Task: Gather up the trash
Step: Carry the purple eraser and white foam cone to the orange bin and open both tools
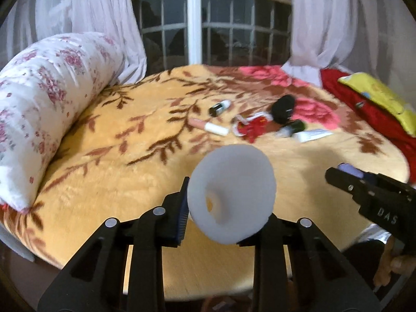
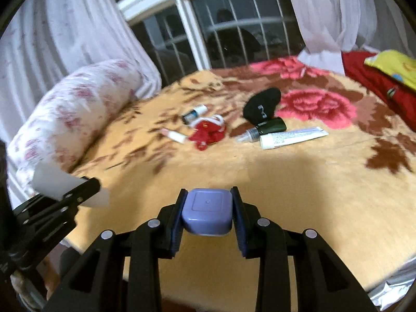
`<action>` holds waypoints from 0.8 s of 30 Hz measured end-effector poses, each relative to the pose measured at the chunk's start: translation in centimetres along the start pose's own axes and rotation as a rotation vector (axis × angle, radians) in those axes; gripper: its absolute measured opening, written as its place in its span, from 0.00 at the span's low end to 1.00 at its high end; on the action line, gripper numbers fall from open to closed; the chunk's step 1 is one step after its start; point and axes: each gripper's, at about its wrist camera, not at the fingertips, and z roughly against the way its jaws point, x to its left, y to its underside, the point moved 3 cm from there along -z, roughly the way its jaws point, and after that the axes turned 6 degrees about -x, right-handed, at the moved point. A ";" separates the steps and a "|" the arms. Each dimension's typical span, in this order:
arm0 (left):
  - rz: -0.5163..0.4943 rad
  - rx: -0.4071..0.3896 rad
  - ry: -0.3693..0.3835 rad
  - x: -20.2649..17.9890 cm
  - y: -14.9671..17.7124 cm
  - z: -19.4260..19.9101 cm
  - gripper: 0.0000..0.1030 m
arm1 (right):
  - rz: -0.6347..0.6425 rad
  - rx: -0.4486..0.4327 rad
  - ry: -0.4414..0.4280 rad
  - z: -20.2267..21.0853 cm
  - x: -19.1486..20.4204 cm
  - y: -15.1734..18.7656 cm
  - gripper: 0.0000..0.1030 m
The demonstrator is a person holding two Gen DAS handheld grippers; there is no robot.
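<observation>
My left gripper (image 1: 226,202) is shut on a white plastic cup (image 1: 231,195), mouth toward the camera, held above the bed's near part. It also shows at the left of the right wrist view (image 2: 70,189). My right gripper (image 2: 208,210) is shut on a small purple square container (image 2: 206,214); it appears at the right of the left wrist view (image 1: 364,184). Further up the floral blanket (image 2: 286,182) lie a red crumpled wrapper (image 2: 208,132), a white tube (image 2: 291,137), a black pouch (image 2: 261,106), a dark bottle (image 2: 270,127), a pink tube (image 2: 174,135) and a small vial (image 2: 193,113).
A long floral bolster (image 1: 49,104) lies along the bed's left side. Red and yellow cushions (image 1: 374,98) sit at the right. Behind the bed are a barred window (image 1: 208,28) and sheer curtains (image 2: 65,31). A silvery bag edge (image 2: 390,288) shows at the lower right.
</observation>
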 end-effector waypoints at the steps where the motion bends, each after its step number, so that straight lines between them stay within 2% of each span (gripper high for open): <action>1: 0.002 -0.011 0.016 -0.2 0.2 1.0 0.25 | 0.011 -0.017 -0.008 1.4 0.4 0.3 0.32; 6: 0.016 -0.031 0.146 -1.1 2.1 6.2 0.25 | 0.025 -0.055 -0.034 6.8 1.2 2.7 0.32; 11: -0.003 -0.027 0.267 -1.6 5.3 10.0 0.25 | 0.039 -0.025 -0.038 9.2 1.6 6.1 0.32; 13: -0.016 -0.018 0.287 -1.7 6.6 10.8 0.25 | 0.048 -0.009 -0.033 9.6 1.7 7.5 0.32; 20: -0.056 0.055 0.314 -2.1 10.3 10.9 0.25 | 0.046 0.083 -0.025 9.4 1.8 12.2 0.32; 24: -0.040 0.193 0.328 -2.6 13.6 8.0 0.25 | 0.066 0.149 -0.029 8.7 2.2 14.7 0.32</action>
